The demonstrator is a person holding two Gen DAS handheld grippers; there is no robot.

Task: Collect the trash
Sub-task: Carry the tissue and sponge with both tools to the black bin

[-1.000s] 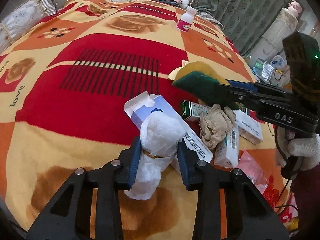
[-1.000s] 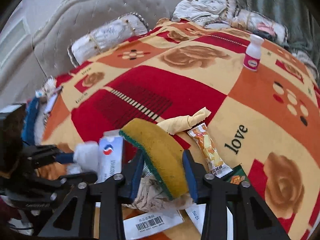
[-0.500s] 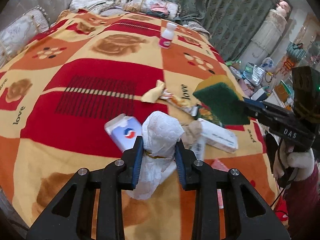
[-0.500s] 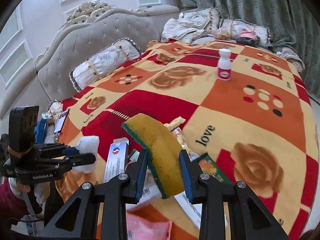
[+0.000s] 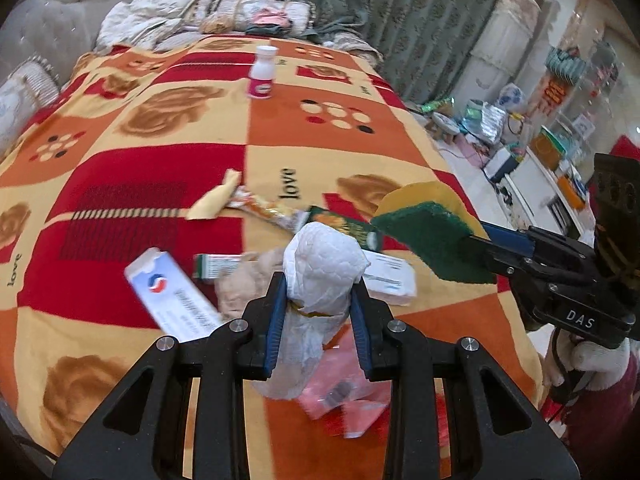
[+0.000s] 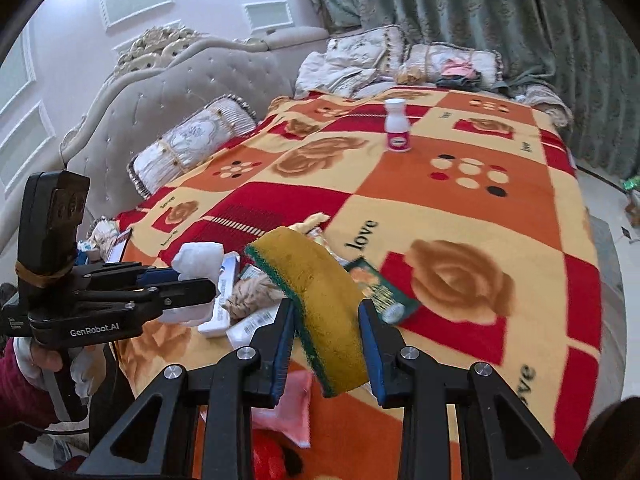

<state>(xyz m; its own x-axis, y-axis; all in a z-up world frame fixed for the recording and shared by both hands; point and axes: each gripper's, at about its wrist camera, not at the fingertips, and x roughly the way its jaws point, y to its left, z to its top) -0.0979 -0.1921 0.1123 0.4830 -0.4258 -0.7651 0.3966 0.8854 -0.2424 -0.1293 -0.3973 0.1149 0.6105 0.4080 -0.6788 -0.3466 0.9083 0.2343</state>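
Note:
My left gripper (image 5: 319,300) is shut on a white crumpled paper wad (image 5: 322,268), held above the bed; it also shows in the right wrist view (image 6: 200,258). My right gripper (image 6: 326,312) is shut on a yellow and green sponge (image 6: 316,280), which also shows in the left wrist view (image 5: 430,236), to the right of the wad. Below them trash lies on the blanket: a white and blue box (image 5: 172,292), a brown crumpled paper (image 5: 250,276), a white carton (image 5: 388,276), a green packet (image 5: 344,228), an orange wrapper (image 5: 264,208) and a pink bag (image 5: 344,396).
A white bottle with a pink label (image 5: 262,72) stands far back on the patterned blanket (image 5: 160,120). Pillows (image 6: 192,144) and a grey headboard (image 6: 168,80) line the far side. Clutter (image 5: 500,128) lies on the floor to the right of the bed.
Both grippers have risen and drawn back from the trash pile with the wad and the sponge still held. The views have swung to the right, showing more of the bed and room.

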